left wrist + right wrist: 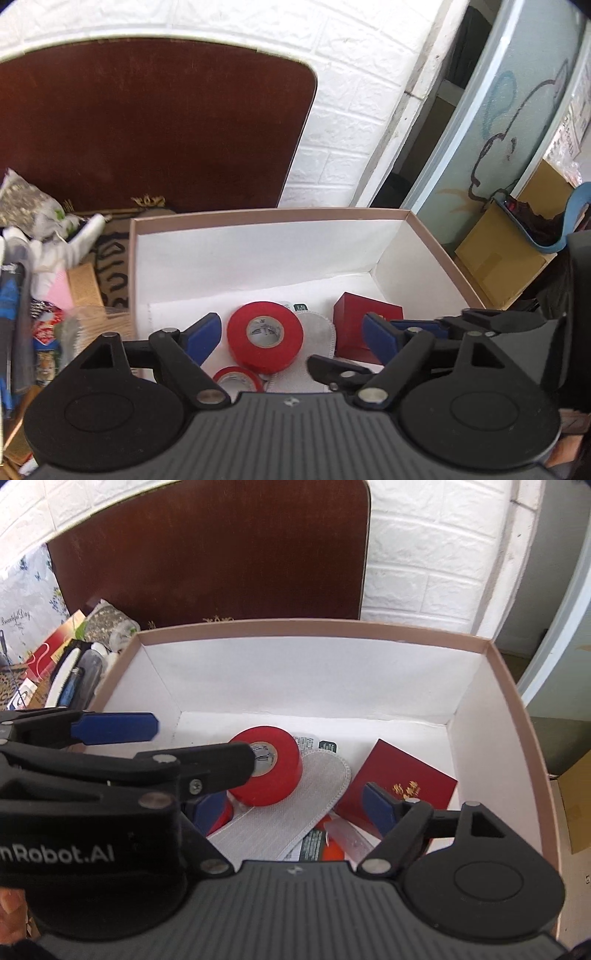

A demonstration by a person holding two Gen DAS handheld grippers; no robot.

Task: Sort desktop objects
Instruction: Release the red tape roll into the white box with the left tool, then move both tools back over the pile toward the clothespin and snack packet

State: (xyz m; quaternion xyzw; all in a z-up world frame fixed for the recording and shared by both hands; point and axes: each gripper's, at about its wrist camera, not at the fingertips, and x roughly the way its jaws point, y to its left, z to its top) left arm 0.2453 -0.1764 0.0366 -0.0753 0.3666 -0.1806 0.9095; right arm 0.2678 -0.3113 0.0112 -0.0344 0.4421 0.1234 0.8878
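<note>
An open cardboard box [317, 631] with a tan rim and white inside walls is holding the sorted items. A large red tape roll [271, 766] is lying tilted on a white fabric insole [295, 812] — its grey core facing up and toward the camera. A second, smaller red tape roll [238, 380] is sitting just in front of it. A dark red gift box [402, 790] with gold lettering is resting to the right, near the box's side wall.
</note>
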